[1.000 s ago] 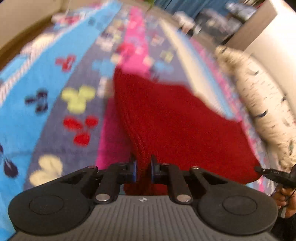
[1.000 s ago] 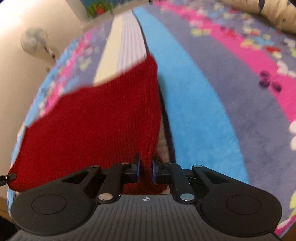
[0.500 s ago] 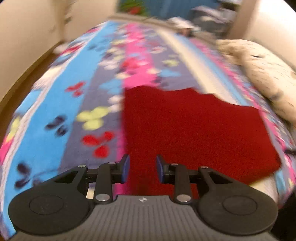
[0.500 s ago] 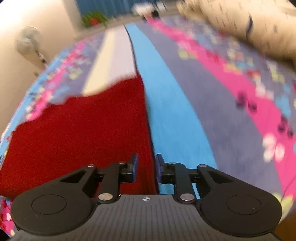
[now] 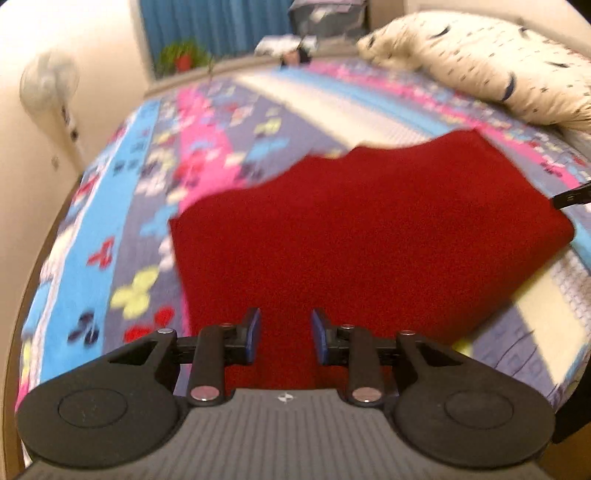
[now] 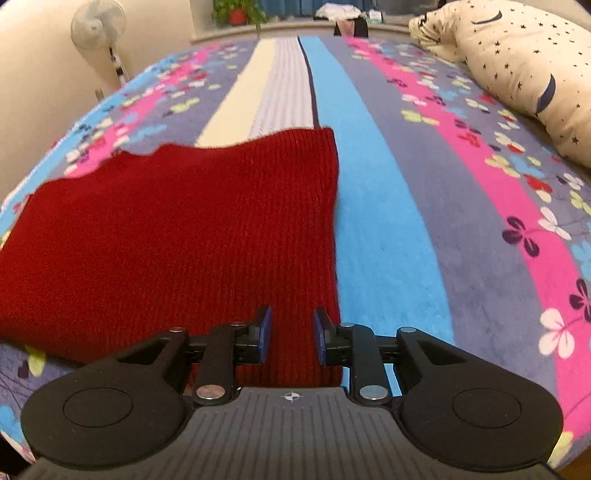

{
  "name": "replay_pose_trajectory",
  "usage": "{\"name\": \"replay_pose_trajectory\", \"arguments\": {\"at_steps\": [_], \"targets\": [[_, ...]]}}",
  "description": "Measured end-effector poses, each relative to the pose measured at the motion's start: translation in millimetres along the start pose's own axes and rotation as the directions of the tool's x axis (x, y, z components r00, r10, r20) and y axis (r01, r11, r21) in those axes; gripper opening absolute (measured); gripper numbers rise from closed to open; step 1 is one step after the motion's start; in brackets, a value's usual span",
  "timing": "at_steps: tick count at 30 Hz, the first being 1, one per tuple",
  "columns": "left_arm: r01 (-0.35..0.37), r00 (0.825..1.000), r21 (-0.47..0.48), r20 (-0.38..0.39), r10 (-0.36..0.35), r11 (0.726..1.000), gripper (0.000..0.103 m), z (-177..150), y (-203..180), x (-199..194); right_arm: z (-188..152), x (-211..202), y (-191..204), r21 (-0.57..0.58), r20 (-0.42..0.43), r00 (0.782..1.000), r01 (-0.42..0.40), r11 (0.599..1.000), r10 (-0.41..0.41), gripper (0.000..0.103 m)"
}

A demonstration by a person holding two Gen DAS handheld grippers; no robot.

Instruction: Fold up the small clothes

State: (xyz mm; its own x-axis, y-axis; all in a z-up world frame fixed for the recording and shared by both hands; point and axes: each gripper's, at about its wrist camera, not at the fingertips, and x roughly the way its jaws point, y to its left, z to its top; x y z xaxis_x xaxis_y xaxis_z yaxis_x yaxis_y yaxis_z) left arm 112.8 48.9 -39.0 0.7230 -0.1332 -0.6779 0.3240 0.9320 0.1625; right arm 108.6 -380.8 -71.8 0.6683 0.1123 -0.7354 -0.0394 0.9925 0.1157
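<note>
A dark red knitted garment [image 5: 362,236] lies flat on the striped floral bedspread [image 5: 140,206]. It also shows in the right wrist view [image 6: 177,236]. My left gripper [image 5: 283,336] is open and empty above the garment's near edge. My right gripper [image 6: 291,336] is open and empty above the garment's near right corner. A tip of the right gripper [image 5: 570,197] shows at the right edge of the left wrist view.
A cream pillow with dark stars [image 6: 517,62] lies on the right side of the bed. A white standing fan [image 6: 98,26] stands by the wall on the left. A potted plant [image 6: 236,11] and blue curtains are beyond the far end of the bed.
Both grippers were shut on the red garment a second ago. They have opened and let it go. The garment now lies flat, and both grippers have pulled back towards its near edge.
</note>
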Motion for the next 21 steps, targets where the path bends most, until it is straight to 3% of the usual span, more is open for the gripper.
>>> {"name": "replay_pose_trajectory", "arguments": {"at_steps": [2,4,6,21], "targets": [[0.023,1.000,0.005,-0.005,-0.023,1.000,0.044,0,-9,5,1,6,-2,-0.026,-0.020,1.000,0.007,1.000,-0.008,0.034],[0.016,0.995,0.027,-0.097,-0.013,1.000,0.045,-4,-15,20,-5,17,3,-0.056,-0.089,0.995,0.039,0.998,-0.044,0.038],[-0.013,0.980,0.044,-0.198,0.021,0.999,0.045,-12,-18,38,-6,22,4,-0.076,-0.102,0.993,0.055,0.996,-0.063,0.040],[-0.001,0.980,-0.009,-0.197,-0.001,1.000,0.046,-13,-9,35,-7,15,5,-0.037,-0.071,0.996,0.059,0.998,-0.062,0.041]]}}
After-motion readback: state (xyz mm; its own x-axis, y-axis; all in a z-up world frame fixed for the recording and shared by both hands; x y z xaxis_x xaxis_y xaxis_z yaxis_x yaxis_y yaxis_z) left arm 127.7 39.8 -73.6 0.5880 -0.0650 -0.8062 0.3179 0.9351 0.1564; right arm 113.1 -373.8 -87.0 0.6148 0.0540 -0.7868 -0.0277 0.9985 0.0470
